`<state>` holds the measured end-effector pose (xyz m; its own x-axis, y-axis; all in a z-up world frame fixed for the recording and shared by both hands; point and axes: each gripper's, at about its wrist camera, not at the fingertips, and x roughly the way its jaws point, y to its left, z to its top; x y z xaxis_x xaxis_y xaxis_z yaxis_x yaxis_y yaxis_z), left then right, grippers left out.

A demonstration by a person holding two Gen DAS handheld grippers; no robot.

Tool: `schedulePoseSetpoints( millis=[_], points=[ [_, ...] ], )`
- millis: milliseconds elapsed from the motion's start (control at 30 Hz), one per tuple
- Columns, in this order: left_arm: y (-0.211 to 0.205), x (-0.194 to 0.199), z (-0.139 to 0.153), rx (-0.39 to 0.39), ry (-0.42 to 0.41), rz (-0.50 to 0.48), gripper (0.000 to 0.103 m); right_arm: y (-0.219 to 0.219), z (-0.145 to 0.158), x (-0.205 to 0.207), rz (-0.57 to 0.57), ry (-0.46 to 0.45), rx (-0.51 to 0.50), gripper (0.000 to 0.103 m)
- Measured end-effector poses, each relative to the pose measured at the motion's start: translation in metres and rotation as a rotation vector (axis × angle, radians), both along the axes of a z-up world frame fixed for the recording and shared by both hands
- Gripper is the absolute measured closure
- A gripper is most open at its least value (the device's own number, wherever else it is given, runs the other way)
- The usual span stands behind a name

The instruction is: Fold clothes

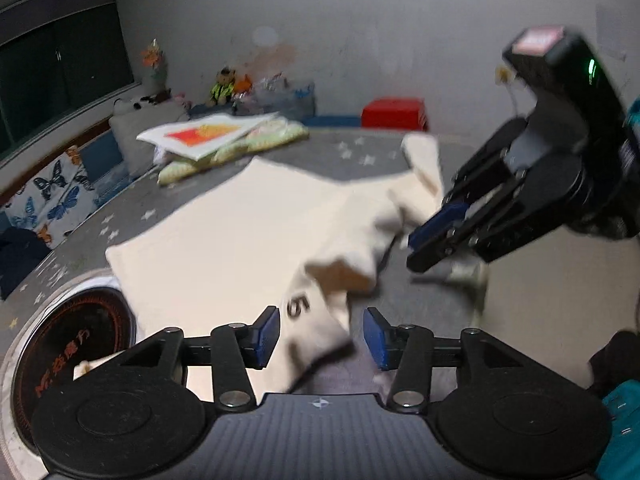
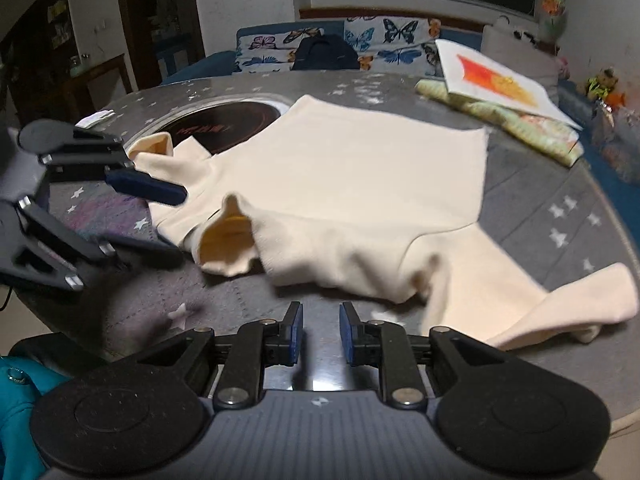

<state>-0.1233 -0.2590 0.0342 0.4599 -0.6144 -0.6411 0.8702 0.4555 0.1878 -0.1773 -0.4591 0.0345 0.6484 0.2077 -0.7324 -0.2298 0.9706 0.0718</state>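
A cream sweatshirt [image 1: 224,236] lies spread on a round grey star-patterned table [image 1: 352,152]; it also shows in the right wrist view [image 2: 360,184]. My left gripper [image 1: 320,334] is open, with a cream cuff marked "5" [image 1: 316,320] lying between its fingers. In the right wrist view the left gripper [image 2: 176,224] stands open beside the collar and a sleeve opening [image 2: 228,240]. My right gripper [image 2: 320,330] is open and empty, just short of the shirt's near edge. In the left wrist view the right gripper [image 1: 416,244] is at the shirt's right side.
A round hotplate [image 1: 72,344] is set in the table, partly under the shirt; it also shows in the right wrist view [image 2: 224,124]. Folded green cloth with a white printed item [image 2: 500,92] lies at the far side. A butterfly sofa [image 2: 360,44] and red box [image 1: 394,114] stand beyond.
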Motion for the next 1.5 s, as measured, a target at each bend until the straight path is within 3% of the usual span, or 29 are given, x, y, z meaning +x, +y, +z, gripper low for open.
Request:
schedulePoseSetpoints(
  millis=[133, 167, 267, 367, 533, 667, 800, 1100, 1133, 1200, 1500],
  points=[
    [-0.008, 0.012, -0.016, 0.032, 0.009, 0.063, 0.057, 0.004, -0.008, 0.012, 0.011, -0.002, 0.007, 0.084],
    [-0.009, 0.015, -0.017, 0.031, 0.021, 0.068, 0.069, 0.005, -0.009, 0.017, 0.01, -0.008, 0.012, 0.084],
    [-0.007, 0.028, -0.012, 0.006, 0.06, 0.086, 0.081, 0.002, 0.0, 0.03, -0.005, -0.066, 0.043, 0.084],
    [0.0, 0.051, -0.001, -0.045, 0.119, 0.123, 0.082, -0.009, 0.017, 0.043, -0.071, -0.159, 0.108, 0.084],
    [0.002, 0.089, 0.006, -0.114, 0.212, 0.176, 0.082, -0.023, 0.026, 0.056, -0.147, -0.212, 0.111, 0.083],
    [0.003, 0.106, 0.006, -0.145, 0.265, 0.199, 0.082, -0.011, 0.022, 0.036, -0.057, -0.2, 0.033, 0.083],
    [-0.001, 0.119, 0.003, -0.151, 0.295, 0.219, 0.083, 0.019, 0.006, 0.017, 0.064, -0.186, -0.106, 0.068],
    [-0.005, 0.127, -0.003, -0.14, 0.312, 0.23, 0.088, 0.054, -0.021, 0.03, 0.158, -0.228, -0.307, 0.071],
    [-0.004, 0.127, -0.003, -0.141, 0.313, 0.229, 0.088, 0.054, -0.022, 0.031, 0.157, -0.223, -0.302, 0.082],
    [-0.001, 0.125, -0.001, -0.143, 0.31, 0.22, 0.09, 0.052, -0.02, 0.031, 0.152, -0.217, -0.277, 0.093],
    [0.017, 0.085, 0.017, -0.145, 0.261, 0.07, 0.093, 0.01, 0.026, -0.002, 0.135, -0.187, -0.023, 0.096]
  ],
)
